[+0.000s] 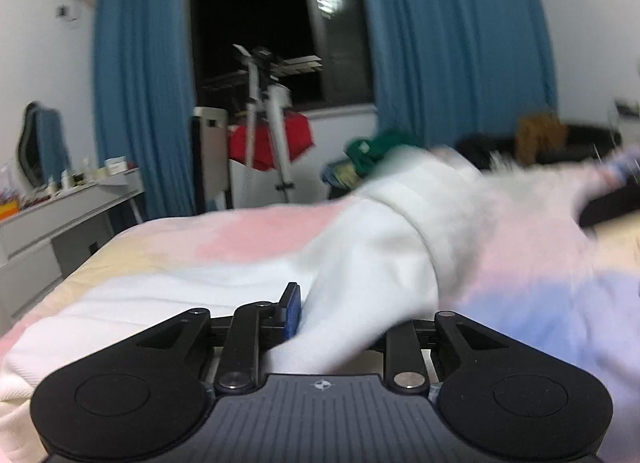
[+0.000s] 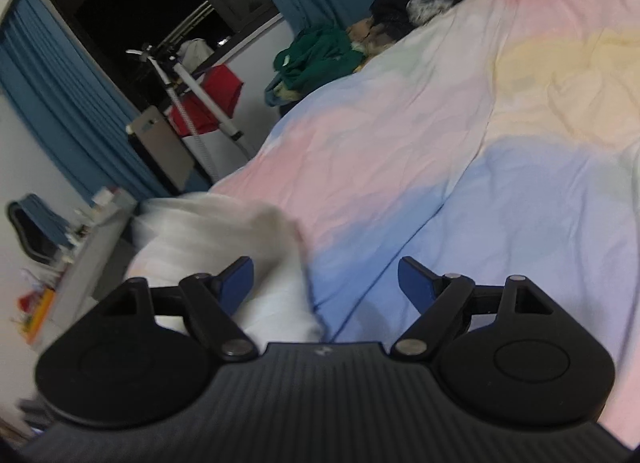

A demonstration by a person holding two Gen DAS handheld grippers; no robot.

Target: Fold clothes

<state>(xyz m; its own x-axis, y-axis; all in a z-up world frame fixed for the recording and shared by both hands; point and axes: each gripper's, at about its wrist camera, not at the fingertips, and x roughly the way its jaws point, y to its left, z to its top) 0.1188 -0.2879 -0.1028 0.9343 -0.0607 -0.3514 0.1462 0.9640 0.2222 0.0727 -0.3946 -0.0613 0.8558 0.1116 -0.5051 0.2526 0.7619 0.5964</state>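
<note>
A white sweatshirt with a ribbed band lies blurred across the pastel bedsheet. My left gripper is shut on a fold of the sweatshirt: one blue pad shows and cloth hides the other finger. In the right wrist view the white sweatshirt sits bunched at the bed's left edge, just ahead of the left blue pad. My right gripper stands open above the bedsheet, nothing between its fingers.
A grey desk with small items stands left of the bed. Beyond the bed are blue curtains, a white stand with a red cloth, and a green clothes pile. A dark object lies at the right.
</note>
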